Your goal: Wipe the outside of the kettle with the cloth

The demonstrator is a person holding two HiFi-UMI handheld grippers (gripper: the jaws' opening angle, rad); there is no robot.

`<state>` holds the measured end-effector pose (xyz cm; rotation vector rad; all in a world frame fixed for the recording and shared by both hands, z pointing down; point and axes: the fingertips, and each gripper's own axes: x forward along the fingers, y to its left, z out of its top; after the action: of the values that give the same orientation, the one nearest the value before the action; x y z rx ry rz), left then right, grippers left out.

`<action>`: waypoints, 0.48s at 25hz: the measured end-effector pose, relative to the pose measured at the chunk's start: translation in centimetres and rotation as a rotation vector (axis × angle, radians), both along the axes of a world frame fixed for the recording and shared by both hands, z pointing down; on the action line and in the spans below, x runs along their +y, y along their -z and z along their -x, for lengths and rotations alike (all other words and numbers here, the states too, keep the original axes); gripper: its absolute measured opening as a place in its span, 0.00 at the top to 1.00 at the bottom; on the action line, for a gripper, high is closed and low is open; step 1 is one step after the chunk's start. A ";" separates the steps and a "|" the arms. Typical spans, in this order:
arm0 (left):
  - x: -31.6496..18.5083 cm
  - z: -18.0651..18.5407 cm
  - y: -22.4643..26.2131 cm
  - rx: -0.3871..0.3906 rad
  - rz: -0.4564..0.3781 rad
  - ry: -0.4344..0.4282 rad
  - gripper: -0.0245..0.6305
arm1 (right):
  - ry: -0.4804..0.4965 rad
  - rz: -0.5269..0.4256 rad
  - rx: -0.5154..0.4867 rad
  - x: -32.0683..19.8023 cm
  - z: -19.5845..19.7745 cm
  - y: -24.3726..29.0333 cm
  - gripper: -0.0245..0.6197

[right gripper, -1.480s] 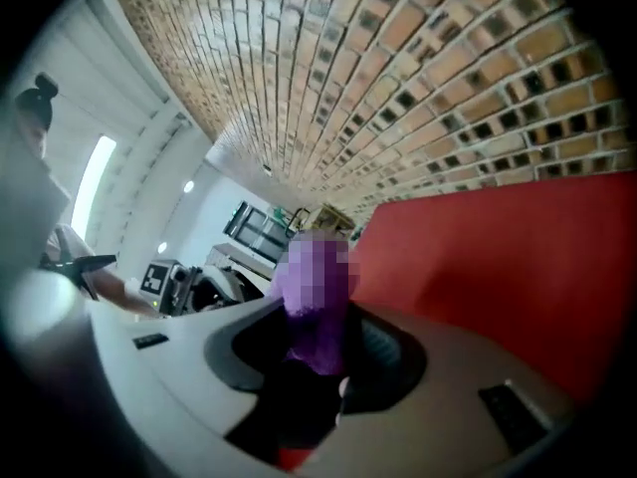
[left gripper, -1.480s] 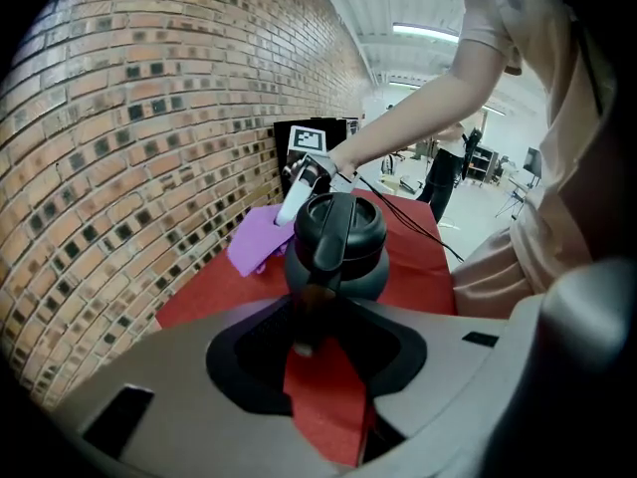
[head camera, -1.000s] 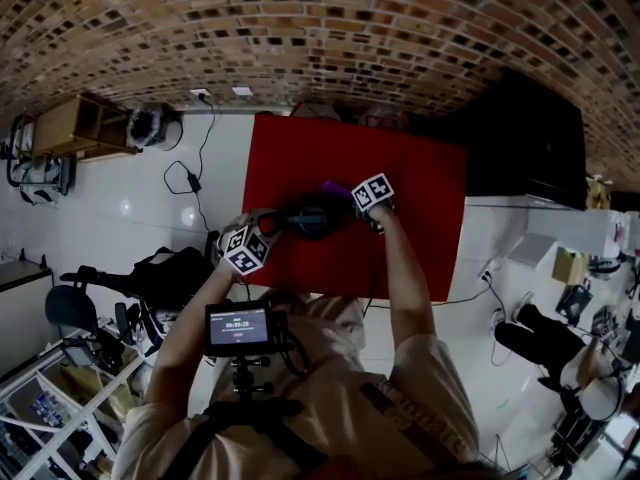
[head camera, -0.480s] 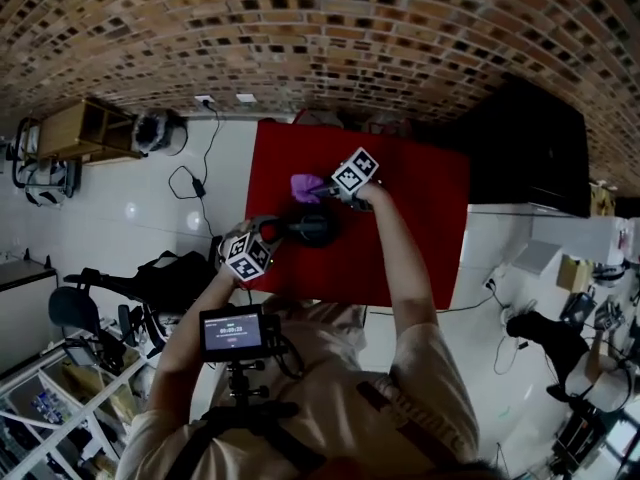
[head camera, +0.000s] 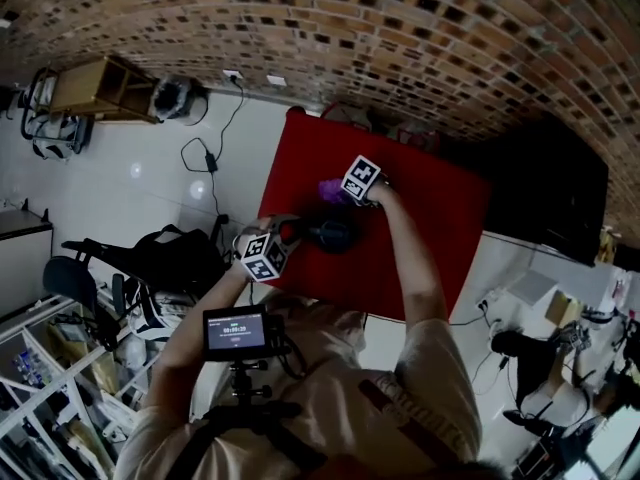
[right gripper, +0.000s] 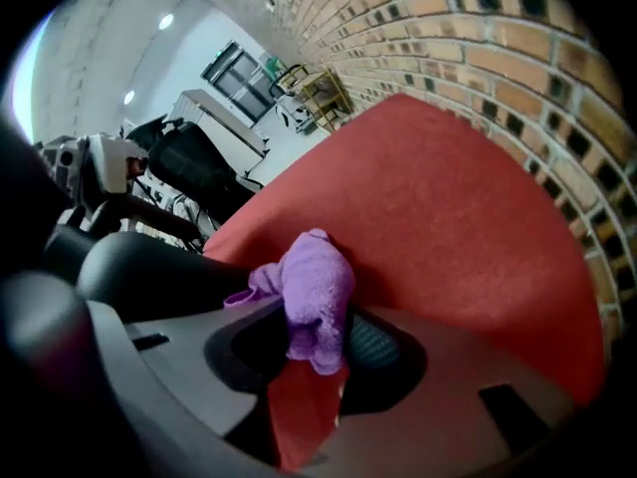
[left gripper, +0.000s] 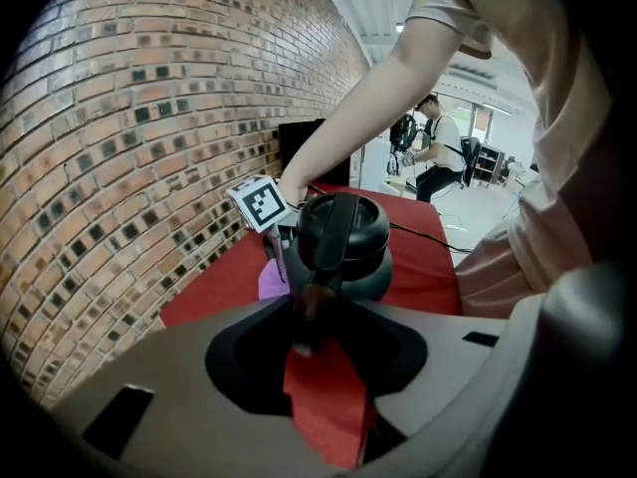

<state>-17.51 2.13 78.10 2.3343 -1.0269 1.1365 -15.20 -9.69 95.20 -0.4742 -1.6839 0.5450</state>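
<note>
The dark rounded kettle stands on the red worktop. The left tool pinches its stiff handle, likely the steadiest hold, while the right tool clamps the soft purple cloth just beside it, bunched and limp.

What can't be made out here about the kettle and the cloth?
- Head view: whether the cloth touches the kettle; both are too small and dark.
- Left gripper view: the kettle's far side, hidden by its own body; its lower front, covered by the left hand-held gripper.
- Right gripper view: whatever lies right behind the cloth, hidden by the bunch held in the right hand-held gripper.
</note>
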 end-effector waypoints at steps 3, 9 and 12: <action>0.1 0.0 0.0 0.010 0.002 -0.005 0.76 | -0.027 0.094 -0.174 -0.5 2.8 7.6 0.72; 0.2 -0.1 0.0 0.025 0.003 -0.008 0.76 | 0.255 0.249 -0.228 5.3 4.9 13.1 0.72; 0.1 -0.2 0.0 0.026 -0.001 -0.005 0.76 | 0.294 0.259 -0.113 7.2 5.6 9.3 0.72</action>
<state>-17.34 2.26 78.11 2.3474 -1.0132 1.1052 -20.82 -2.53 85.88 -0.9398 -1.6191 0.5280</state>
